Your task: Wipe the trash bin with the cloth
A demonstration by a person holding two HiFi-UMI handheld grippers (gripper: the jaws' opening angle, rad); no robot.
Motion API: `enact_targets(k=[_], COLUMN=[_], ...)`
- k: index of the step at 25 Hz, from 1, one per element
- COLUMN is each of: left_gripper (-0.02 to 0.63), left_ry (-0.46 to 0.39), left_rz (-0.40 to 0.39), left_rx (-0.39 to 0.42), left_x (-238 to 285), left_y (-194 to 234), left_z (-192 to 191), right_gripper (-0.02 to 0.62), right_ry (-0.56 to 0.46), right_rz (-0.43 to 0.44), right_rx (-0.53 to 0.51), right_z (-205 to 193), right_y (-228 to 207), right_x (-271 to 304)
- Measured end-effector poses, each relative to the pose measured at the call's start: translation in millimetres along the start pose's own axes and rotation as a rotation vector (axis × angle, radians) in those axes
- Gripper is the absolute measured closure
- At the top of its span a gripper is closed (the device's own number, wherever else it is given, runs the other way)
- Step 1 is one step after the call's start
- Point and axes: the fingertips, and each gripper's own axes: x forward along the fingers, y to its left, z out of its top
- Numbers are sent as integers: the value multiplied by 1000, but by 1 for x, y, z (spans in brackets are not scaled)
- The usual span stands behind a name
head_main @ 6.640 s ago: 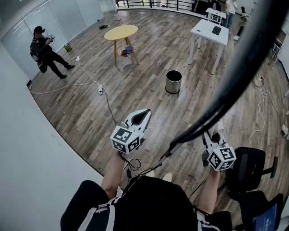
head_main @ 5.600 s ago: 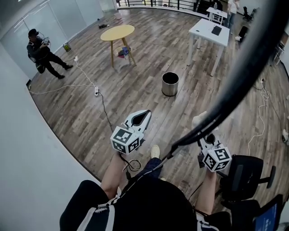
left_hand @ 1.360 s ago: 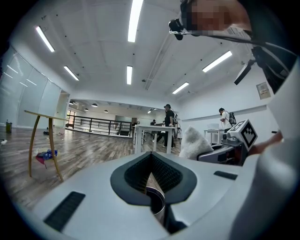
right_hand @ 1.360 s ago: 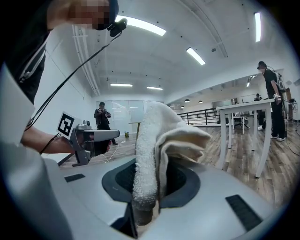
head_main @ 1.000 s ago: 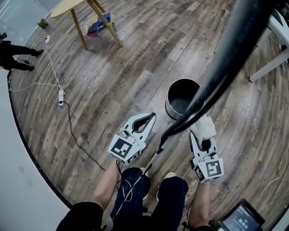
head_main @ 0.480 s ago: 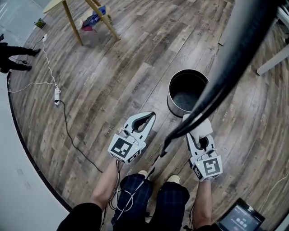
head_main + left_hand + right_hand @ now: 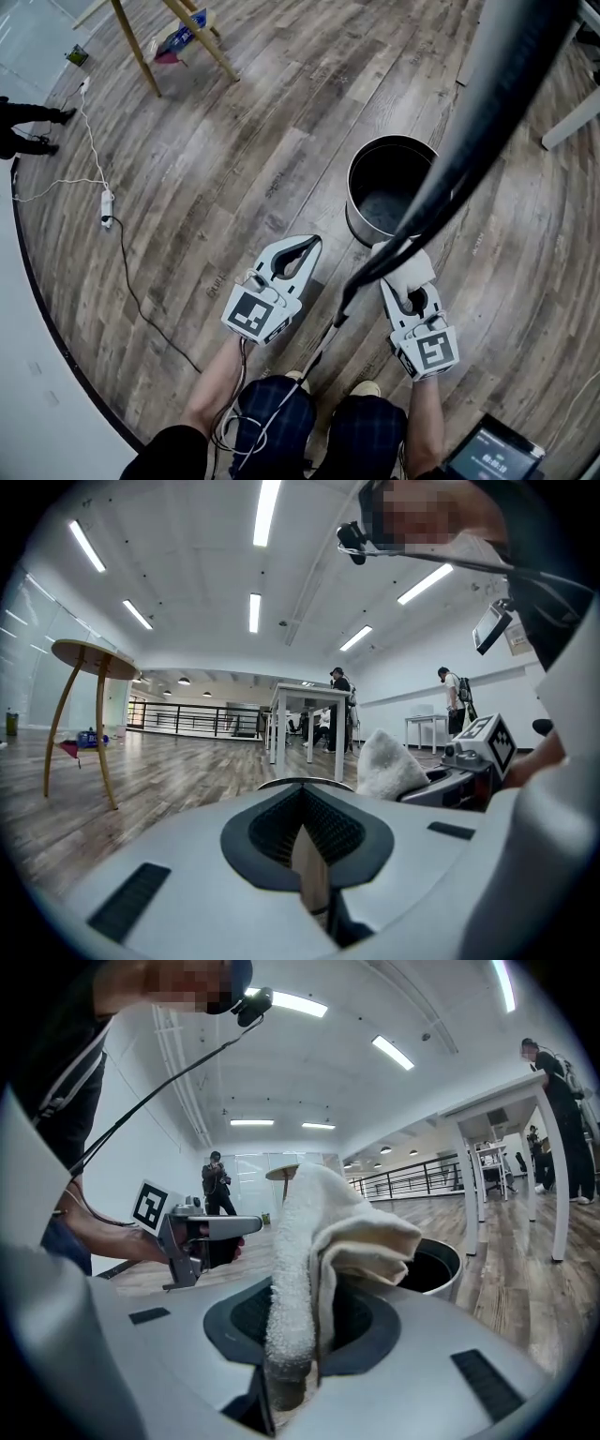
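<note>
1. At the left edge of the wooden floor (image 7: 234,141), a bystander's dark-clad legs (image 7: 23,127) reach into the head view. A white power strip (image 7: 106,208) lies near them, its cord trailing over the boards.
2. Toward the floor's far left corner stand the slanted wooden table legs (image 7: 136,42), with a small colourful heap (image 7: 180,37) beside them.
3. The left gripper (image 7: 313,242) is held above the floor in front of the person, left of the bin and apart from it. Its jaws are closed together tip to tip with nothing between them. In the left gripper view only floor shows behind them.
4. The trash bin (image 7: 360,230) is a round metal can that stands upright on the floor with its top open and its inside dark. It is just beyond the two grippers and nearer the right one.
5. The right gripper (image 7: 409,292) is clamped on the white cloth (image 7: 401,265), which bunches up above the jaw tips. From the head view the cloth overlaps the bin's near wall, but I cannot tell whether they touch. In the right gripper view the bin sits just behind the cloth.
6. A thick black cable (image 7: 487,103) crosses the head view from the upper right down between the grippers.
7. At the floor's right edge a white table leg (image 7: 570,124) shows, and in the near right corner a lit screen (image 7: 492,457).
</note>
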Motion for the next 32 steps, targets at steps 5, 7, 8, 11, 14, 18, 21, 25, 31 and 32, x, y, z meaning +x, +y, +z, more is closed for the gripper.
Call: enact_targets(k=[5, 7, 8, 11, 14, 18, 21, 25, 31, 32], left_gripper=[609, 609, 609, 609, 609, 609, 609, 609, 609, 609], left_ry=[-15, -17, -19, -14, -8, -8, -2, -5, 10, 11], left_rz=[6, 17, 21, 35, 50, 69, 79, 107, 97, 93], left_rx=[7, 5, 3, 12, 12, 3, 17, 24, 55, 57], left_x=[6, 5, 5, 5, 4, 0, -1, -3, 2, 3], left_y=[6, 8, 9, 12, 17, 25, 28, 32, 29, 28], left_z=[-28, -36, -40, -52, -63, -69, -70, -70, -71, -71], right_gripper=[505, 505, 505, 505, 505, 505, 505, 505, 505, 505], right_ry=[7, 9, 12, 10, 14, 20, 11, 25, 20, 31], right_rz=[12, 22, 28, 41, 48, 70, 87, 81, 2, -16], right_rx=[-11, -10, -9, -8, -1, -31, -78, -97, -69, -55], right_z=[-32, -42, -48, -62, -72, -78, -79, -80, -79, -80], right_y=[0, 3, 5, 8, 12, 20, 23, 21, -5, -9], right_x=[14, 18, 19, 28, 38, 57, 71, 82, 76, 72])
